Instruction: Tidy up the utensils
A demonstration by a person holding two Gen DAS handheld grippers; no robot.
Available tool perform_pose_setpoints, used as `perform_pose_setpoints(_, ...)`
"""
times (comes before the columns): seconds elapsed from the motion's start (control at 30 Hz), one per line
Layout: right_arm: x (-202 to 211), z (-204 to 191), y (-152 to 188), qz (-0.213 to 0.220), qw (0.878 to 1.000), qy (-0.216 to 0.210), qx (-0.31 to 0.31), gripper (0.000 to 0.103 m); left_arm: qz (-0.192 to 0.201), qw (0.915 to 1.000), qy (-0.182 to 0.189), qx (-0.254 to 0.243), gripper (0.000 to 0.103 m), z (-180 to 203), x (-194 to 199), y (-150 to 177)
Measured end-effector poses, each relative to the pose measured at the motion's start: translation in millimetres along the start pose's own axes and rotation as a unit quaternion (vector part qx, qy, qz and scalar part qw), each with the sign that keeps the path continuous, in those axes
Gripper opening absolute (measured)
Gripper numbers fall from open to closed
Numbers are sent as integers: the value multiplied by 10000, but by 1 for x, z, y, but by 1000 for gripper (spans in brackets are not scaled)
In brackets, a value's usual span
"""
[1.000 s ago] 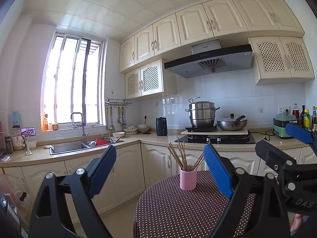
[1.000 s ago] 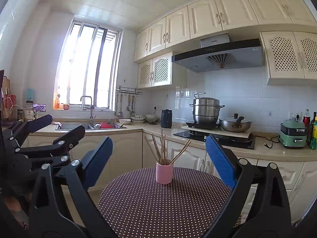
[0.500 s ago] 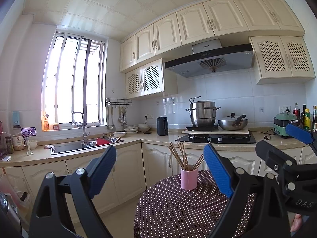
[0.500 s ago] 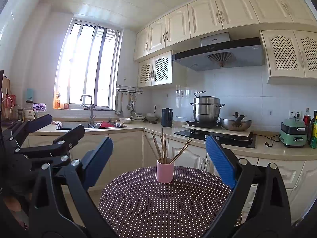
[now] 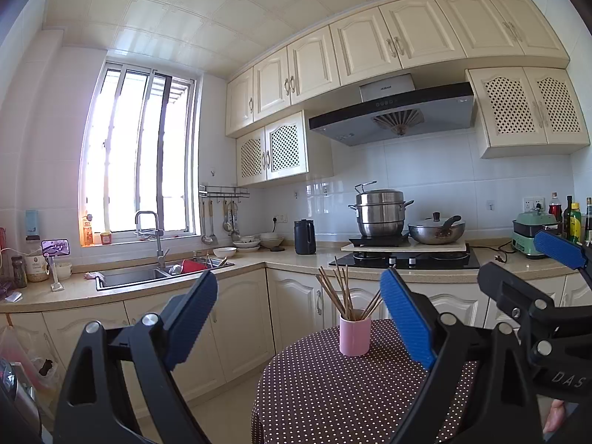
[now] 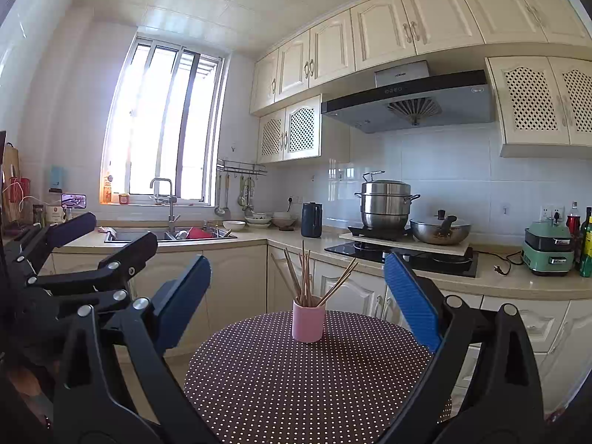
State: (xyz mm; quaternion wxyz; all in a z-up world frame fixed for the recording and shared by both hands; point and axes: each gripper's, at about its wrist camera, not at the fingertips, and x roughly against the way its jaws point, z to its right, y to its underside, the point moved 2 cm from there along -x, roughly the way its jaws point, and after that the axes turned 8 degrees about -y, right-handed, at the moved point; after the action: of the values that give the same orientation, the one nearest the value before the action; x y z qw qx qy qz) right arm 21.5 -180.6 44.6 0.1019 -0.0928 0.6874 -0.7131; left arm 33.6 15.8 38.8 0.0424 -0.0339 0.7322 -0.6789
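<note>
A pink cup (image 5: pixel 355 336) (image 6: pixel 308 320) stands upright on a round table with a dark polka-dot cloth (image 5: pixel 333 392) (image 6: pixel 296 381). Several wooden chopsticks (image 5: pixel 342 292) (image 6: pixel 305 277) stand fanned out in the cup. My left gripper (image 5: pixel 301 318) is open and empty, held above the table's left side, short of the cup. My right gripper (image 6: pixel 298 299) is open and empty, with the cup straight ahead between its blue pads. Each gripper shows at the edge of the other's view, the right (image 5: pixel 547 296) and the left (image 6: pixel 74 259).
Behind the table runs an L-shaped counter (image 5: pixel 281 259) with a sink (image 5: pixel 148 273), a black kettle (image 5: pixel 305 236), a steel pot (image 5: pixel 380 212) and a wok (image 5: pixel 436 229) on the stove. A green appliance (image 5: pixel 532 229) and bottles stand at the right.
Both views have shifted slightly, with the cup a little nearer. Both grippers stay open and empty.
</note>
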Motion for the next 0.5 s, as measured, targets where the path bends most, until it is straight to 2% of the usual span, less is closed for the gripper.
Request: perform_pose_setpoints(0.5, -1, 0, 0, -29, 10000, 12, -19, 93, 35, 10000, -44, -4, 88, 1, 2, -3)
